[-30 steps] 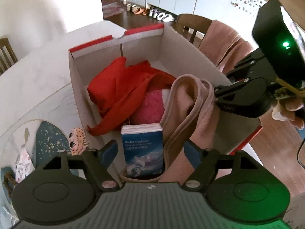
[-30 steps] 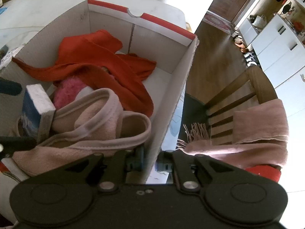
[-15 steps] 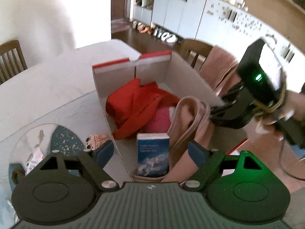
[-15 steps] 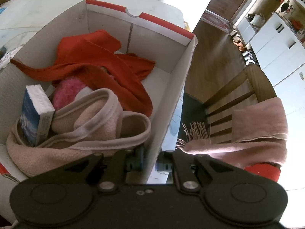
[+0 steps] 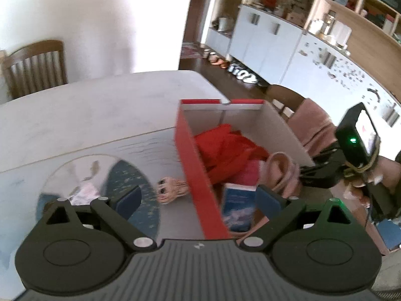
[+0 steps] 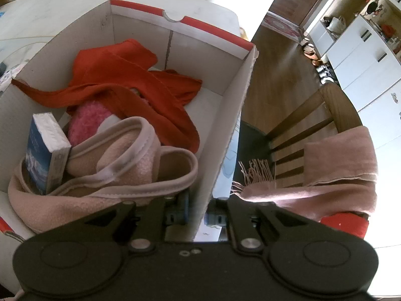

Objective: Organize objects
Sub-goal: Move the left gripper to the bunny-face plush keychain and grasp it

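Observation:
A red-edged cardboard box (image 6: 175, 28) stands on the white table and holds a red cloth (image 6: 120, 75), a pink fluffy item (image 6: 85, 120), a beige-pink towel (image 6: 130, 160) and a blue tissue pack (image 6: 41, 158) standing on end. My right gripper (image 6: 198, 217) is shut on the box's right wall (image 6: 225, 135), one finger inside and one outside. My left gripper (image 5: 198, 200) is open and empty, raised above the box's near left wall (image 5: 198, 173). The box (image 5: 190, 150) and tissue pack (image 5: 236, 210) show in the left wrist view, with the right gripper (image 5: 308, 175) at its right side.
A round patterned mat (image 5: 100, 175) with a small doll figure (image 5: 170, 188) lies on the table (image 5: 87, 110) left of the box. A wooden chair (image 6: 313, 125) draped with a pink scarf (image 6: 338, 175) stands right of the table. Another chair (image 5: 35, 65) stands at the far left.
My left gripper has risen and drawn back to the left, away from the tissue pack, so the box looks smaller. The right gripper keeps its hold on the box wall.

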